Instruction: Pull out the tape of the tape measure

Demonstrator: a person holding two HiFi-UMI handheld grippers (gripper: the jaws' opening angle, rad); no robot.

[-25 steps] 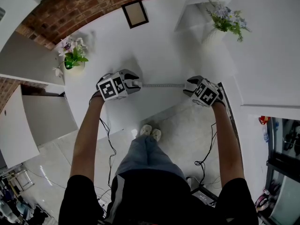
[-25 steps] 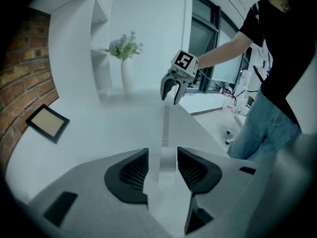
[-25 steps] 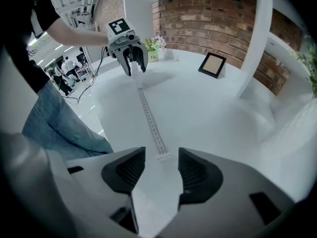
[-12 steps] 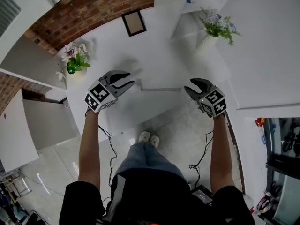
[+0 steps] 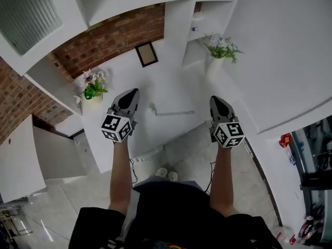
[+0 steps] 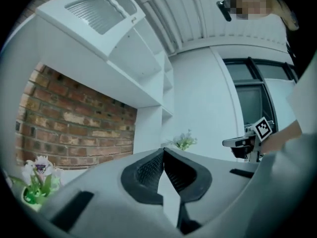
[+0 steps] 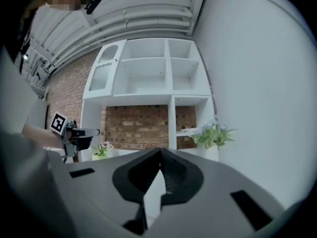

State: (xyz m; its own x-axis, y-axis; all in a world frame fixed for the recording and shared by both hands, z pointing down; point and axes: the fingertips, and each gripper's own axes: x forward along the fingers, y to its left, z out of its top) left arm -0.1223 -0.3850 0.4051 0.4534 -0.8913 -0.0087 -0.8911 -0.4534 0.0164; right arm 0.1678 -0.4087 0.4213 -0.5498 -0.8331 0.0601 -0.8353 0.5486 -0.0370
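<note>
The tape measure's tape [image 5: 174, 112] lies pulled out as a thin grey strip on the white table [image 5: 171, 82], running left to right between my two grippers. My left gripper [image 5: 133, 92] hovers to the left of the strip's left end. Its jaws are closing; the tips meet with nothing between them [image 6: 163, 151]. My right gripper [image 5: 214, 99] is beyond the strip's right end. Its jaws are closing too, tips together and empty [image 7: 160, 151]. Neither gripper touches the tape. Both gripper views point up at the wall and shelves, so the tape is hidden there.
A green vase of flowers [image 5: 93, 90] stands at the table's left. A dark picture frame [image 5: 147, 54] lies at the back and a white vase of flowers [image 5: 220, 48] at the right. White shelving [image 7: 148, 73] over a brick wall [image 5: 114, 43] rises behind.
A second ago both grippers were at the ends of the stretched tape. They opened, let it go and drew apart, and now both are shut and empty. The head view has tilted upward.
</note>
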